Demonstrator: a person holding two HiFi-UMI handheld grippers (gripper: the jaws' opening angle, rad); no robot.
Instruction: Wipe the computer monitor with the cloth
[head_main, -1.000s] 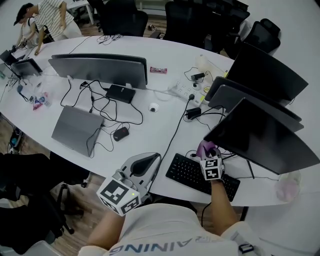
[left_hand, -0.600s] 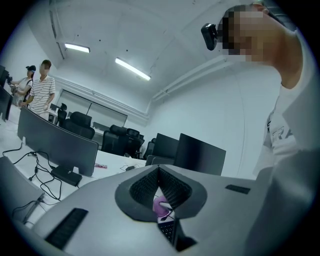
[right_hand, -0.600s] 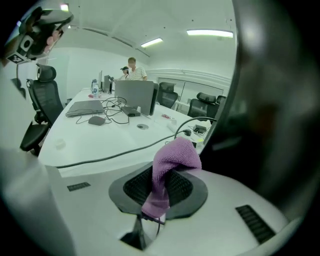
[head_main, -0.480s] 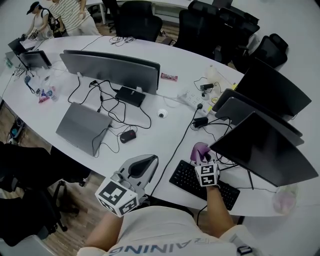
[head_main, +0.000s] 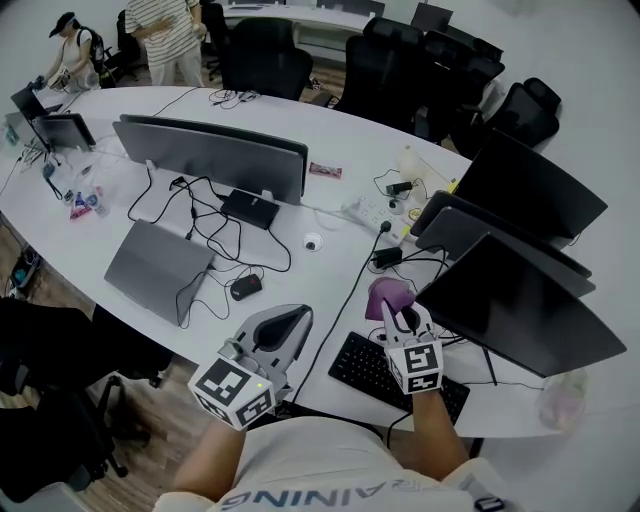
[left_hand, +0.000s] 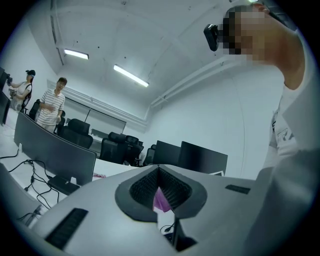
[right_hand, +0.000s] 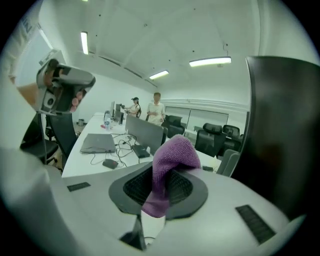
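The purple cloth (head_main: 388, 294) is bunched in my right gripper (head_main: 396, 306), which is shut on it just left of the lower left corner of the nearest dark monitor (head_main: 520, 303). In the right gripper view the cloth (right_hand: 171, 156) sticks up from between the jaws of the right gripper (right_hand: 164, 189), and the monitor's dark screen (right_hand: 285, 135) fills the right side. My left gripper (head_main: 288, 320) hovers over the table's front edge, shut with nothing held. In the left gripper view its pads (left_hand: 145, 187) meet and a bit of the cloth (left_hand: 161, 200) shows beyond them.
A black keyboard (head_main: 365, 366) lies below the right gripper. Two more monitors (head_main: 530, 190) stand behind the nearest one. A closed laptop (head_main: 155, 265), a mouse (head_main: 243, 287), cables, a power strip (head_main: 372, 210) and a long curved monitor (head_main: 210, 155) lie to the left. People (head_main: 170, 30) stand far back.
My right gripper has risen a little with the cloth and stays by the monitor's lower left corner. The left gripper has barely moved. The head view has shifted.
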